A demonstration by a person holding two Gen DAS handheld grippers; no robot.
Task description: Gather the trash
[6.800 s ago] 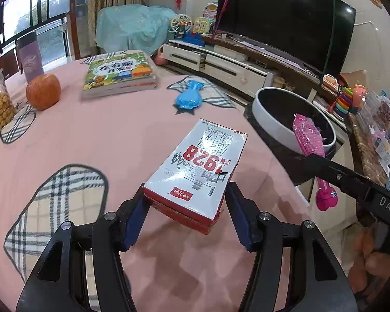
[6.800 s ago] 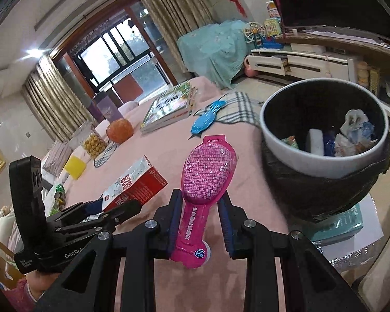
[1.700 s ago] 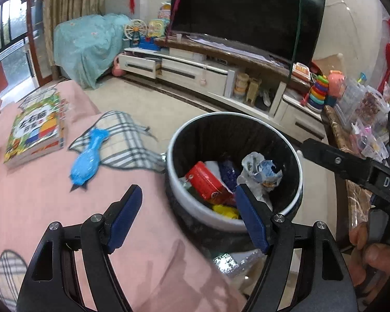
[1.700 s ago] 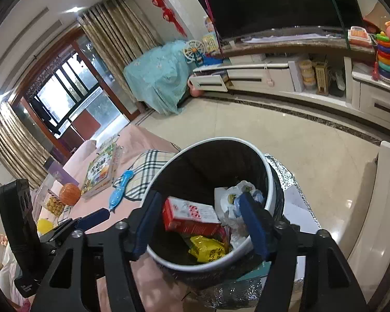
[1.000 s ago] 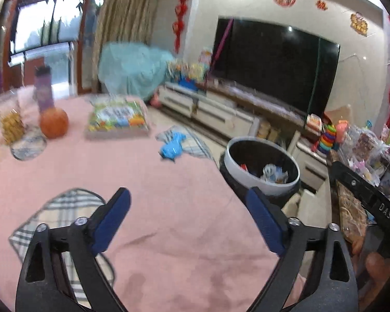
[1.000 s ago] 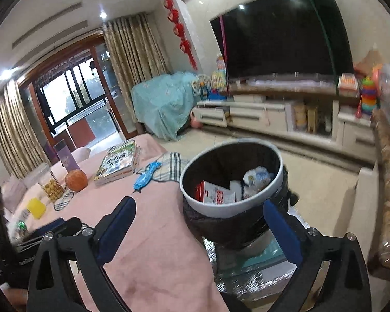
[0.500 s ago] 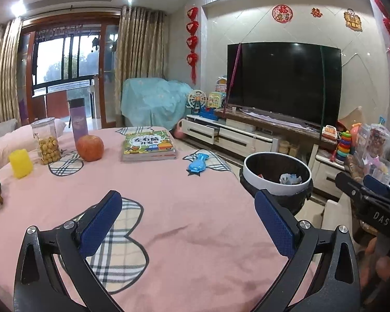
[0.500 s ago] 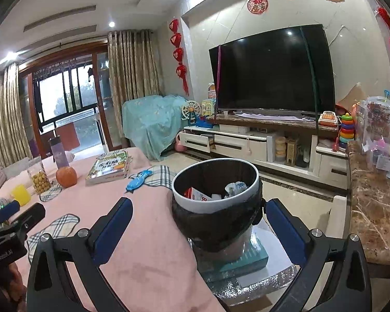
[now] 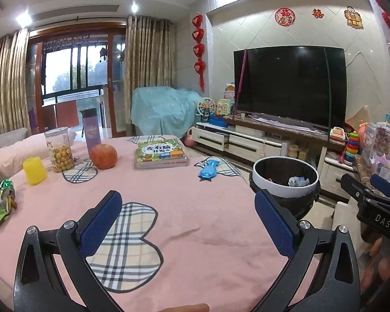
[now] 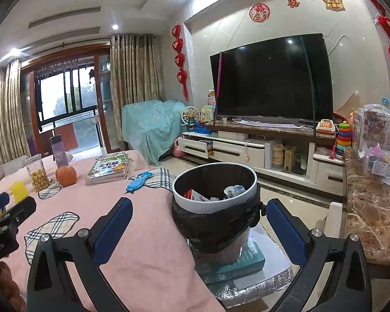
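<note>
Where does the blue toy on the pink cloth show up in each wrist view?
Left wrist: the blue toy lies right of centre, on a plaid patch beyond the open left gripper.
Right wrist: the blue toy is left of centre, left of the trash bin.
Shared landmark: the picture book.

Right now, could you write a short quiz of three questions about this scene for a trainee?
1. True or false: the left gripper is holding a milk carton.
2. Which lies nearest the bin on the pink cloth? A. apple B. blue toy C. yellow cup
3. Fill in: the right gripper has its fingers ____.

Key: 1 false, it is open and empty. 2 B. 3 open.
</note>
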